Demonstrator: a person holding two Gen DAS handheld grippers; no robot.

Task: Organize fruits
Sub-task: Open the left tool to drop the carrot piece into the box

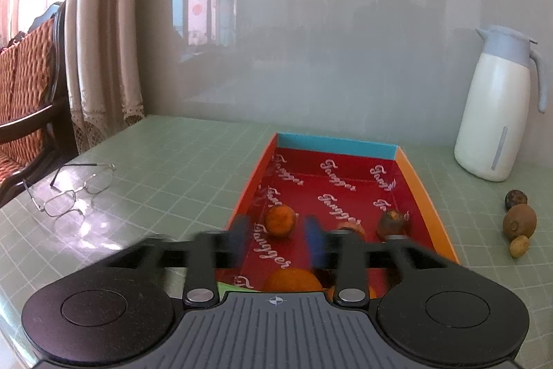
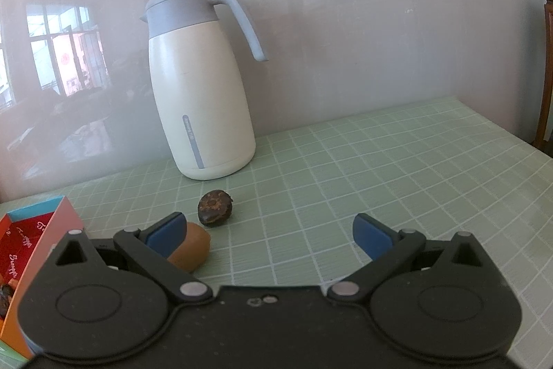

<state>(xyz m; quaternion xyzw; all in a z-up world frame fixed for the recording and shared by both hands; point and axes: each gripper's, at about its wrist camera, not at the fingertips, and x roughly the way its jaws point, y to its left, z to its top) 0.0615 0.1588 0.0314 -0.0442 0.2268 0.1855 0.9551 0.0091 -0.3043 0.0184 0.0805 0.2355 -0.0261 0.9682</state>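
Red box [image 1: 408,185] printed "Tangger"; left gripper [image 1: 278,239] jaws blurred, apart and empty; right gripper [image 2: 271,236] jaws wide.

The left wrist view sits low behind the left claw [image 1: 276,241], whose blurred blue fingers fill the lower middle of the frame. It looks forward along the red box [image 1: 425,192] toward the grey wall, close above the box's near end. Glasses [image 1: 69,189] lie at left, a white jug [image 1: 494,113] at the upper right.

The right wrist view looks from behind the right claw [image 2: 269,234], close over the green surface [image 2: 380,168], and faces the same wall. The jug [image 2: 200,92] stands centre-left here and near. Both views share the jug, the box, whose corner [image 2: 34,227] shows at lower left, and the brown fruit [image 1: 519,222] [image 2: 193,246] beside the box.
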